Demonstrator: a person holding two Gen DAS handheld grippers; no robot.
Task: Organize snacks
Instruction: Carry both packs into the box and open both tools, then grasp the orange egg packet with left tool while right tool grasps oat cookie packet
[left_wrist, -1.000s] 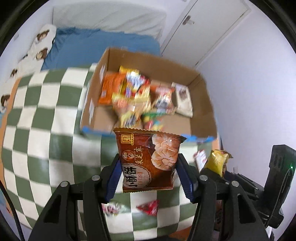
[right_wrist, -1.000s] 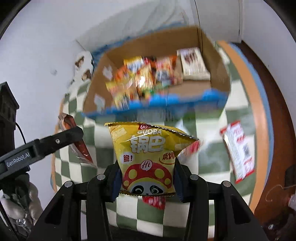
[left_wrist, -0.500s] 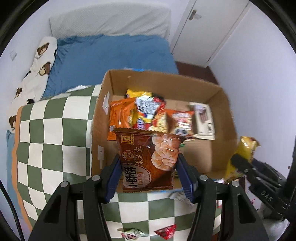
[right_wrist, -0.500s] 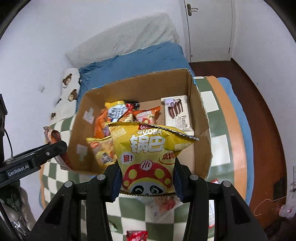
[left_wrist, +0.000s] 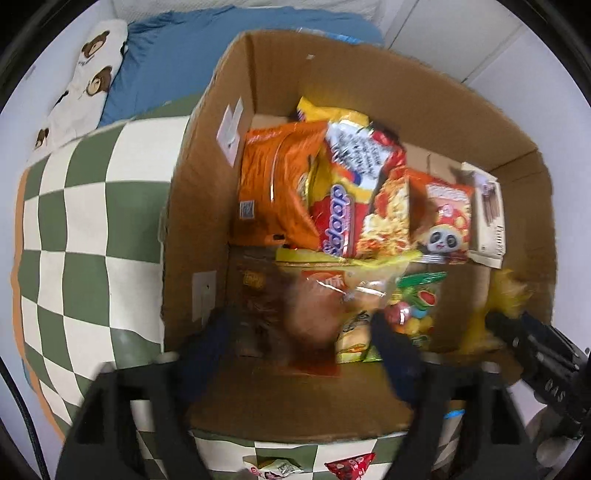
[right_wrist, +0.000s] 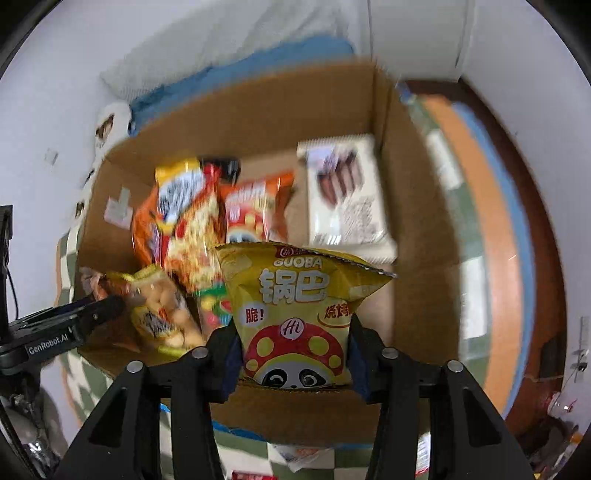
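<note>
Over the corrugated cardboard box (left_wrist: 207, 192), the left gripper (left_wrist: 306, 343) has just been opening, its jaws wide around a blurred brown crinkly packet (left_wrist: 295, 314) (apparently loose). The right gripper (right_wrist: 293, 354), its jaws just loosening, flanks the glossy yellow pouch (right_wrist: 295, 306); whether they still pinch it is unclear.

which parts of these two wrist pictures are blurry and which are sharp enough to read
Left wrist view: the brown snack bag between the left gripper fingers is smeared by motion, while the red doopa packet deeper in the cardboard box reads clearly. Right wrist view: the yellow Guoba bag in the right gripper is crisp; the box contents and the checkered cloth are streaked.
</note>
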